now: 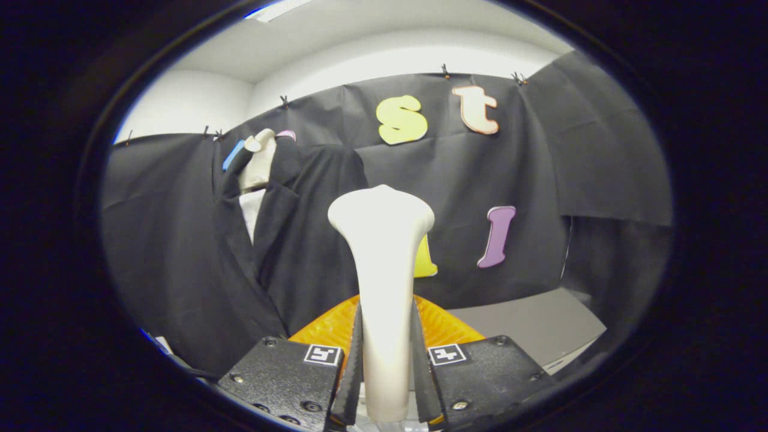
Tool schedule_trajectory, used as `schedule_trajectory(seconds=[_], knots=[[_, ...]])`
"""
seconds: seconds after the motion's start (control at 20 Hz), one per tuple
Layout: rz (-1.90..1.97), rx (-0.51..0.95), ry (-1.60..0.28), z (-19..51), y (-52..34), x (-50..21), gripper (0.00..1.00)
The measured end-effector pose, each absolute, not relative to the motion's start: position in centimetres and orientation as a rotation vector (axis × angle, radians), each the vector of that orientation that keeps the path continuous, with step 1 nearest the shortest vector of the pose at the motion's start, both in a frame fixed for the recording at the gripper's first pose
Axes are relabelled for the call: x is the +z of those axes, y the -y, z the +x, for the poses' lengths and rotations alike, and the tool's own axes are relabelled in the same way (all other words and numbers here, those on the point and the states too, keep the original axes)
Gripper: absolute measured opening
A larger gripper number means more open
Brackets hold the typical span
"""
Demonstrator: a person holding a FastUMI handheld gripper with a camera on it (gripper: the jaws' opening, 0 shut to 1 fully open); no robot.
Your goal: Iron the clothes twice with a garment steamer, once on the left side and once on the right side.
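gripper [385,360] pinching upright garment steamer [383,270] handle | dark jacket [282,240] hanging beyond, left

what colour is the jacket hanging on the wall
Black, over a white shirt front. The jacket shows in the gripper view, beyond the steamer.

Light came from above: a ceiling lamp [279,9] glowed behind the upper rim, and the white ceiling was bright, nearly washed out. The black cloth wall [540,180] took most of the light and looked dim, with soft folds only. The pale steamer [384,288], held between the jaws of the gripper [387,366], was evenly lit and without hard glare. The fisheye lens bent straight lines strongly near the rim, where a thin blue fringe appeared. The focus was slightly soft everywhere.
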State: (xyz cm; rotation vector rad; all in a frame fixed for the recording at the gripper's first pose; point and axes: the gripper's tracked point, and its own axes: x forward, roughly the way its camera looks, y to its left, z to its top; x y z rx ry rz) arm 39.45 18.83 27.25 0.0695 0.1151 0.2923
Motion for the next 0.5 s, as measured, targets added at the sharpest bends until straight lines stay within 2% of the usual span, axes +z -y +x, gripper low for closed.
schedule_trajectory(seconds=[0.5], knots=[[-0.048, 0.219, -0.003, 39.0, -30.0, 31.2, 0.40]])
